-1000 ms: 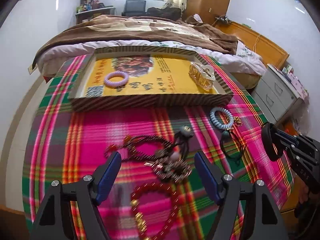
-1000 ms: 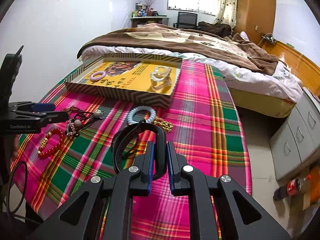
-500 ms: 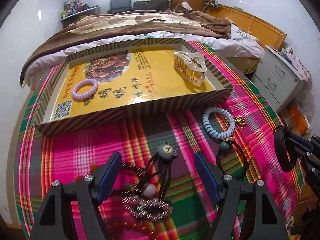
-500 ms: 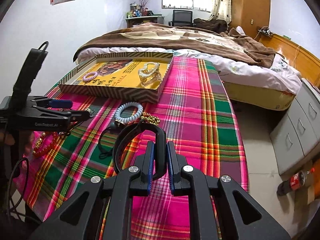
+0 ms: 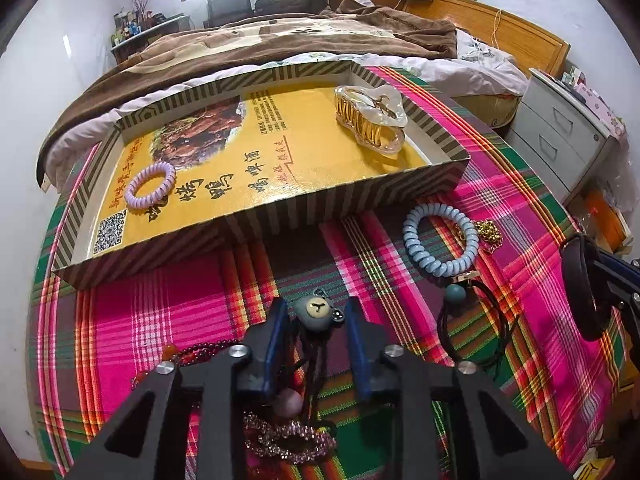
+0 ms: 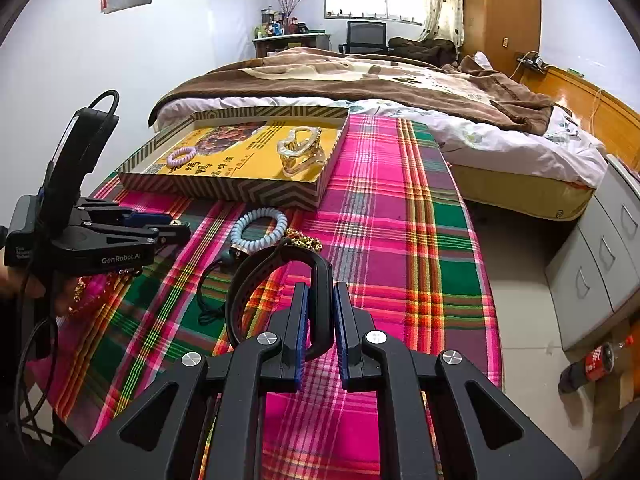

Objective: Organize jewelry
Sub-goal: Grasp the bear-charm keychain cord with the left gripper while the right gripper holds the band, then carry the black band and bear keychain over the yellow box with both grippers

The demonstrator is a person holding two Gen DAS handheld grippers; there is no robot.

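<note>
A home bedroom. Beyond the plaid table (image 6: 400, 208) ahead lies a bed (image 6: 500, 152) under a brown blanket (image 6: 360, 76). Drawers (image 6: 600, 264) stand to the right, a curtained window (image 6: 372, 0) far ahead.

Black band (image 6: 320, 280) (curved) held upright.

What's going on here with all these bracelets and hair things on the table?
A person is sorting jewelry with a handheld gripper in each hand. The right gripper is clamped on a black band. The left gripper has its fingers on either side of a bear charm hair tie, not yet shut. A purple coil tie and a clear hair claw lie in the striped tray.
</note>
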